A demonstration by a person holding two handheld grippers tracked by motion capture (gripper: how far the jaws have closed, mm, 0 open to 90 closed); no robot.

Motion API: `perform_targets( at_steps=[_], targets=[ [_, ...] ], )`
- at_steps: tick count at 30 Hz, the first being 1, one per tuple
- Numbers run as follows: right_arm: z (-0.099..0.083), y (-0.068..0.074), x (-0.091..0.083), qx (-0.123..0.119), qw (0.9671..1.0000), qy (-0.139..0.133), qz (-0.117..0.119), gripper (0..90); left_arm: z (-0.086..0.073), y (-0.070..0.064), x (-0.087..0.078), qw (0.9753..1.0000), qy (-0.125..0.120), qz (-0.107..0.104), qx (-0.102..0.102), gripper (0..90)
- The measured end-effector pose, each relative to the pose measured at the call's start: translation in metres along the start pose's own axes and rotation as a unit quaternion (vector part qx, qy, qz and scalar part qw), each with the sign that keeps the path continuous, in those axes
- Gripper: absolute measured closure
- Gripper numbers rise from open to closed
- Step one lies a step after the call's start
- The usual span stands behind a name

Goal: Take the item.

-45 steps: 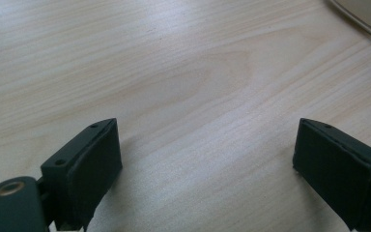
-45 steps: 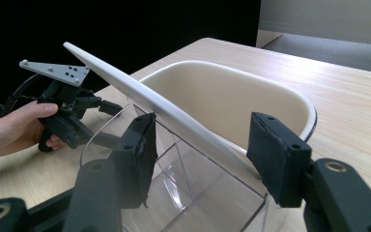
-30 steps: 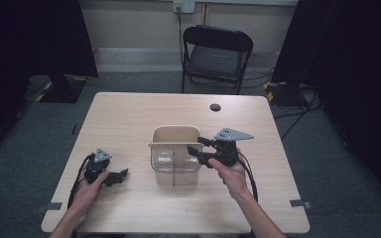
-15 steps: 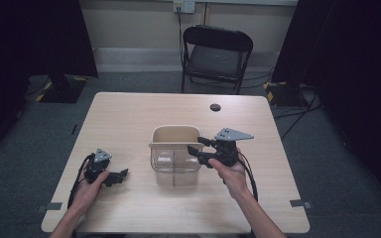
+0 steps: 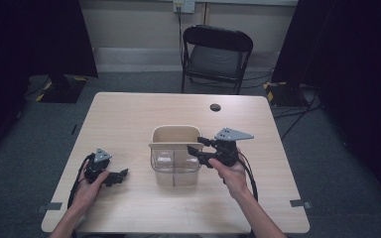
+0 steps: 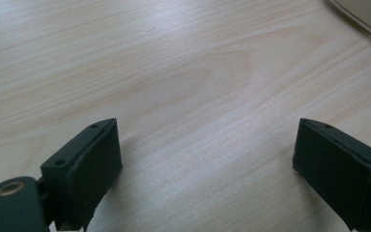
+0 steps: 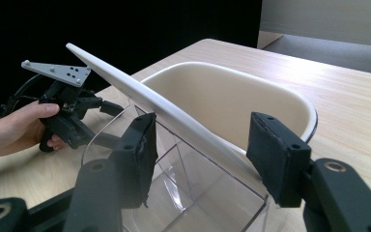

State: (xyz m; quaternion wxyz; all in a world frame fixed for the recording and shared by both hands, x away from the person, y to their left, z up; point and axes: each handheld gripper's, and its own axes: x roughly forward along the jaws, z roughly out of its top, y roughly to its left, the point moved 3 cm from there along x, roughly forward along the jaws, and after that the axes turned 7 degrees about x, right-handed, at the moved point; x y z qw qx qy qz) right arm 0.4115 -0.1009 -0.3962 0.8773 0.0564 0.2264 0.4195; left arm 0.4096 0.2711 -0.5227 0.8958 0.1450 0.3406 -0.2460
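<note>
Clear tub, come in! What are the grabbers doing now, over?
Right gripper open, jaws straddling the clear tub rim. Left gripper open, resting on the table. Nothing in the way.

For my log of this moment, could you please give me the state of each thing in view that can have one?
Left gripper: open, holding nothing, low over the table.
Right gripper: open, fingers either side of the container's white rim.
Container: upright, clear, white insert, seemingly empty.
Folding chair: unfolded, unoccupied, behind the table.
</note>
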Motion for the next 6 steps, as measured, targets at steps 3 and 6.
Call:
perform_targets(
  at_steps=[3, 6],
  targets=[
    [0.0, 0.0, 0.0, 0.0, 1.0, 0.0, 0.0, 44.4, 0.0001, -0.0001, 0.0001, 1.0, 0.0, 0.0, -0.001, 9.3],
    [0.0, 0.0, 0.0001, 0.0, 1.0, 0.0, 0.0, 44.4, 0.0, 0.0001, 0.0, 1.0, 0.0, 0.0, 0.0, 9.3]
  ],
)
